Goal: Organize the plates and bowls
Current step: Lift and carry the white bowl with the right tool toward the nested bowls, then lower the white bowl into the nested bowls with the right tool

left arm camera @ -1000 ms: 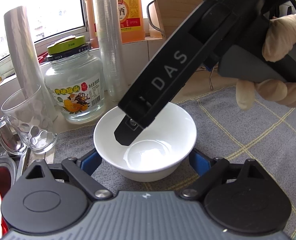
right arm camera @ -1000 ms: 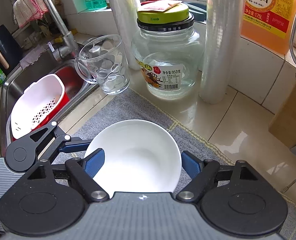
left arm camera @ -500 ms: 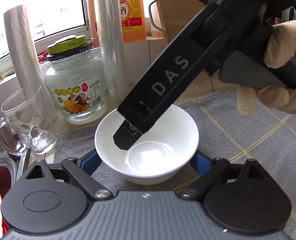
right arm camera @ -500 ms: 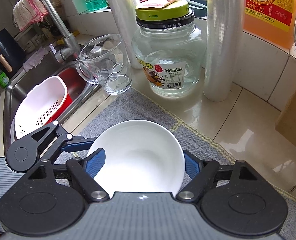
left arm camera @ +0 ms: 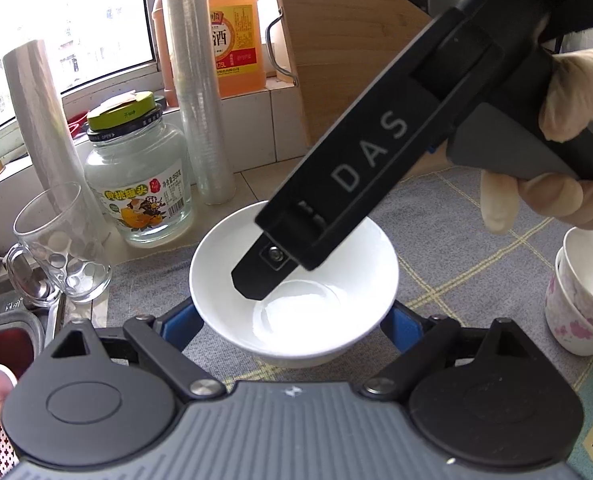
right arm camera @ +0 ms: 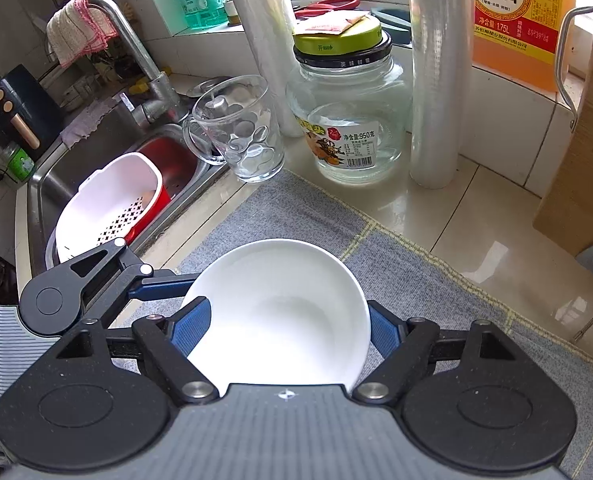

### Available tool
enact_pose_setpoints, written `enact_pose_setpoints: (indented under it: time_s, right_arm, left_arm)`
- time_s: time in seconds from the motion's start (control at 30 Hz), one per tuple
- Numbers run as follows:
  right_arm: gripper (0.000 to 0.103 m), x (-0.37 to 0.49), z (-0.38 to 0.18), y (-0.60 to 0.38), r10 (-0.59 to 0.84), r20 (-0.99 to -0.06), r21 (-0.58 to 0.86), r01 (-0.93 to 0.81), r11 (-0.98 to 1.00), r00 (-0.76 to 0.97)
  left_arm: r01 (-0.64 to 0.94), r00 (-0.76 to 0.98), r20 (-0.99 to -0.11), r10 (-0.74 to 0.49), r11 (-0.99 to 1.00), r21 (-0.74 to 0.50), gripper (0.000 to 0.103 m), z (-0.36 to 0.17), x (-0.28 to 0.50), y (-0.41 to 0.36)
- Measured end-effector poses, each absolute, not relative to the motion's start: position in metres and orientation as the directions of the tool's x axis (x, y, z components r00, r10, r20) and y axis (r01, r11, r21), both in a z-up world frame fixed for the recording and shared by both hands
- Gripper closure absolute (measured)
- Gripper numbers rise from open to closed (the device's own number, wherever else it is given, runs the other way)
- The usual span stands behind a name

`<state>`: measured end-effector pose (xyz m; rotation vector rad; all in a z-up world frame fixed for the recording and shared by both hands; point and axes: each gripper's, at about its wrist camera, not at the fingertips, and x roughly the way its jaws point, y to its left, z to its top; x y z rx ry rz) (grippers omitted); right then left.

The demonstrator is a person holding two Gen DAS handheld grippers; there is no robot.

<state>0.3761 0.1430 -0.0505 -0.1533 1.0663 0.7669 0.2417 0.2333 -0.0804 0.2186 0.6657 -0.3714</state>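
Observation:
A white bowl (left arm camera: 296, 280) sits on the grey checked mat (left arm camera: 456, 240). My left gripper (left arm camera: 292, 328) is open, its blue pads on either side of the bowl's base. My right gripper (right arm camera: 284, 328) is open too, its blue pads at both sides of the same bowl (right arm camera: 276, 312). In the left wrist view the right gripper's black body reaches down over the bowl from the upper right. In the right wrist view a left finger (right arm camera: 160, 280) lies at the bowl's left rim. Whether any pad touches the bowl is unclear.
A glass jar with a green lid (left arm camera: 136, 176), a glass mug (left arm camera: 60, 244) and two film rolls (left arm camera: 200, 92) stand behind the bowl. Stacked floral cups (left arm camera: 580, 296) stand at right. A sink with a white colander (right arm camera: 108, 204) and tap (right arm camera: 136, 60) lies left.
The bowl sits slightly farther right and higher in the left wrist view. The right gripper has edged back a little, showing more of the mat and counter.

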Motion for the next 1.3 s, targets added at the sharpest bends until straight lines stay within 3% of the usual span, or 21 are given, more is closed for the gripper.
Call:
enact_pose_setpoints:
  time_s: [0.7,1.3]
  right_arm:
    - [0.016,0.307,-0.015,0.086,0.536,-0.798,0.271,-0.631,0.727,0.275]
    - [0.015,0.263,0.003,0.013,0.522,-0.786,0.263,-0.584,0.768,0.332]
  left_arm:
    - [0.435,0.713,-0.65,-0.265,0.893,0.114,0.009,-0.045,0.178,0.178]
    - [0.523,0.692,-0.64,-0.335,0.843,0.125,0.009,-0.028,0.148,0.115]
